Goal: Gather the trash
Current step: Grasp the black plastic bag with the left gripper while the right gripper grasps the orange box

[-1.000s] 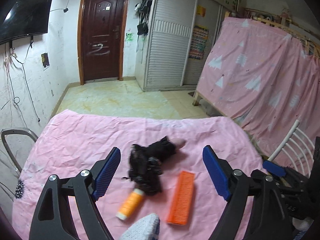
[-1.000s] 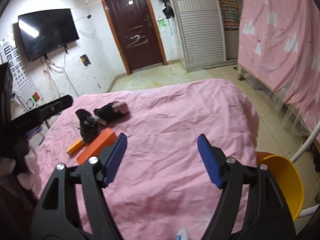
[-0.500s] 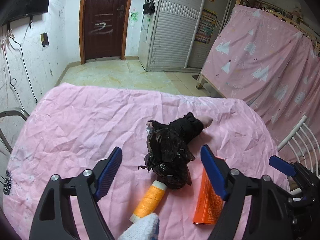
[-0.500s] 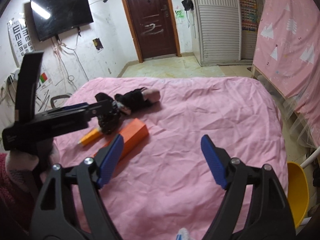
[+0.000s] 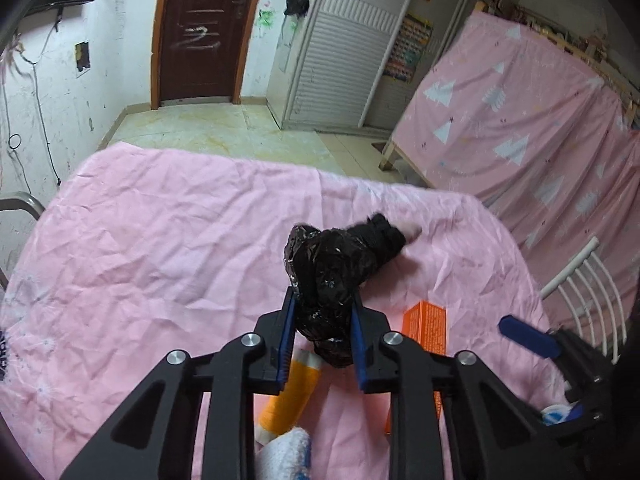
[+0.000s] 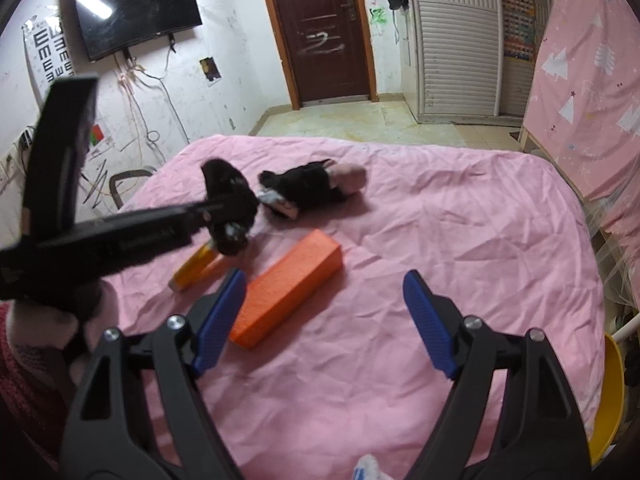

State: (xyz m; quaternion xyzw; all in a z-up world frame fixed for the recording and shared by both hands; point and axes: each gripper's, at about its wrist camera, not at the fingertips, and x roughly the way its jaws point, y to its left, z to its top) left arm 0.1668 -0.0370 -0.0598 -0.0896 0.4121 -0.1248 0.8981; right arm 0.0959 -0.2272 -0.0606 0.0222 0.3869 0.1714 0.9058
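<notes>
My left gripper [image 5: 322, 326] is shut on a crumpled black plastic bag [image 5: 326, 276] and holds it just above the pink bedsheet [image 5: 160, 240]. From the right wrist view the bag [image 6: 230, 204] hangs in the left gripper's jaws. An orange box [image 6: 286, 288] and an orange tube [image 6: 196, 266] lie on the sheet below it. A black sock-like cloth [image 6: 308, 190] lies beyond. My right gripper [image 6: 320, 324] is open and empty, above the sheet near the orange box.
A yellow bin [image 6: 610, 392] stands off the bed's right side. A white chair back [image 5: 588, 276] is at the right edge. A metal chair frame [image 5: 20, 208] stands at the left. Beyond the bed are bare floor, a door and a wardrobe.
My left gripper has closed on the black bag and lifted it off the sheet. The right gripper has moved closer to the orange box and stays open.
</notes>
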